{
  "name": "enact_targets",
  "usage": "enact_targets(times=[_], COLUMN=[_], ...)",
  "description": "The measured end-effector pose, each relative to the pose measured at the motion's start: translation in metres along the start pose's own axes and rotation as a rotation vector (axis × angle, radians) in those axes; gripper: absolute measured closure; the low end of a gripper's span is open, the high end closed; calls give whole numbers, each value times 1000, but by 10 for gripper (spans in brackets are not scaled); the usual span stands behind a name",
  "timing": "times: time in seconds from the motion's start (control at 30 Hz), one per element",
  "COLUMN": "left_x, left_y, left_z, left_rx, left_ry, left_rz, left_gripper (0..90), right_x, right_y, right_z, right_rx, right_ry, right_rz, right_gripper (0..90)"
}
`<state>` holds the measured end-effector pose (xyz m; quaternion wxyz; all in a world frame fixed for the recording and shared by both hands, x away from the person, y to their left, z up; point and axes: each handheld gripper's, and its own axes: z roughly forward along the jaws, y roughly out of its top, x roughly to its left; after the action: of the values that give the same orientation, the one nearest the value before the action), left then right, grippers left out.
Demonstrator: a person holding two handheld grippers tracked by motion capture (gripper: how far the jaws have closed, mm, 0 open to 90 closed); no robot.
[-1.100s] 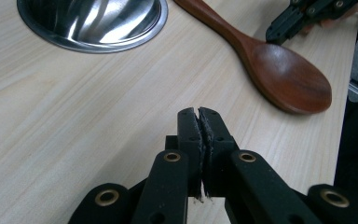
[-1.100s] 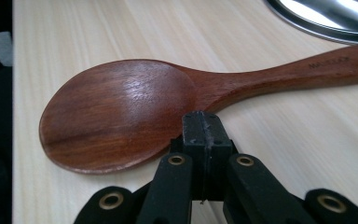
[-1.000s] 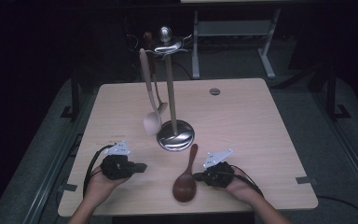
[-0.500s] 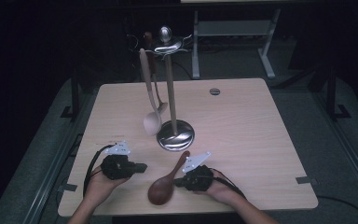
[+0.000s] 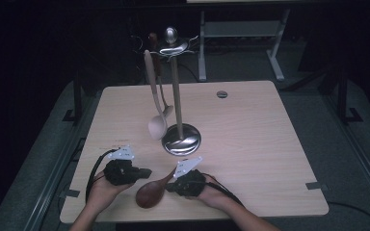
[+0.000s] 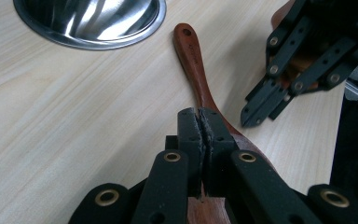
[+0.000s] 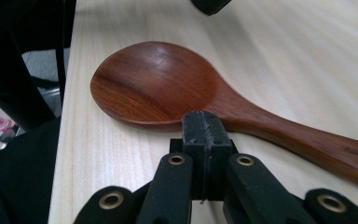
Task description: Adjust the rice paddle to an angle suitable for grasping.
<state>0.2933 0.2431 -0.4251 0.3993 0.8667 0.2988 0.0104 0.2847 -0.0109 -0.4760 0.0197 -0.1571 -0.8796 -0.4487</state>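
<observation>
Lying flat on the pale wooden table (image 5: 250, 125) near its six o'clock edge, the dark reddish-brown wooden spoon (image 5: 151, 192) sits between both grippers. The left gripper (image 5: 147, 172) and right gripper (image 5: 169, 188) have jaws pressed together, pinching nothing.

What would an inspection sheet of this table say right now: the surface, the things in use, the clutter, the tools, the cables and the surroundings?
Surface: pale wooden table, with a round grommet near the far edge.
Job's things: dark wooden spoon lying flat near the front edge, handle toward the steel stand.
Clutter: pale spoon hanging from the stand.
Tools: left tool shut, holding nothing; right tool shut, close beside the spoon's neck, contact unclear.
Cables: black cable looping from the left tool.
Surroundings: dark room, grey floor, white frame behind.
</observation>
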Motion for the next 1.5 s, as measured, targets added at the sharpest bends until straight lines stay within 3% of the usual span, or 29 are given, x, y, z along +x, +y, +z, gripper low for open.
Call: enact_targets(times=[0.23, 0.37, 0.53, 0.63, 0.67, 0.7, 0.77, 0.8, 0.9, 0.97, 1.1, 1.33, 1.5], left_x=[-2, -4, -10, -12, -15, -15, -17, -16, -18, -22, -21, -24, -27], left_y=[3, 6, 15, 21, 24, 27, 32, 35, 43, 47, 57, 63, 58], left_z=[1, 4, 12, 17, 21, 22, 27, 28, 36, 43, 57, 76, 85], left_rx=[24, 33, 93, 147, 153, 176, 194, 219, 256, 271, 343, 381, 397], left_ry=[5, 14, 23, 33, 39, 40, 36, 34, 28, 29, 33, 52, 71], left_rz=[-6, -24, -18, 11, -3, 13, -6, 17, 21, 2, 56, 67, 45], left_gripper=[863, 840, 763, 715, 695, 680, 650, 639, 619, 617, 632, 658, 688], right_x=[-6, -11, -18, -20, -20, -20, -20, -20, -21, -23, -23, -24, -25], right_y=[-7, -16, -27, -34, -37, -40, -44, -47, -50, -51, -51, -51, -51], right_z=[-24, -42, -66, -79, -83, -88, -95, -100, -107, -110, -111, -110, -111], right_rx=[-38, -33, -51, -45, -45, -43, -42, -48, -53, -56, -55, -44, -51], right_ry=[-41, -72, -120, -143, -153, -160, -174, -187, -210, -225, -237, -237, -241], right_rz=[-8, -13, 2, 20, 26, 33, 38, 47, 58, 70, 84, 79, 75], right_gripper=[900, 815, 699, 627, 607, 587, 560, 533, 501, 482, 480, 482, 490])
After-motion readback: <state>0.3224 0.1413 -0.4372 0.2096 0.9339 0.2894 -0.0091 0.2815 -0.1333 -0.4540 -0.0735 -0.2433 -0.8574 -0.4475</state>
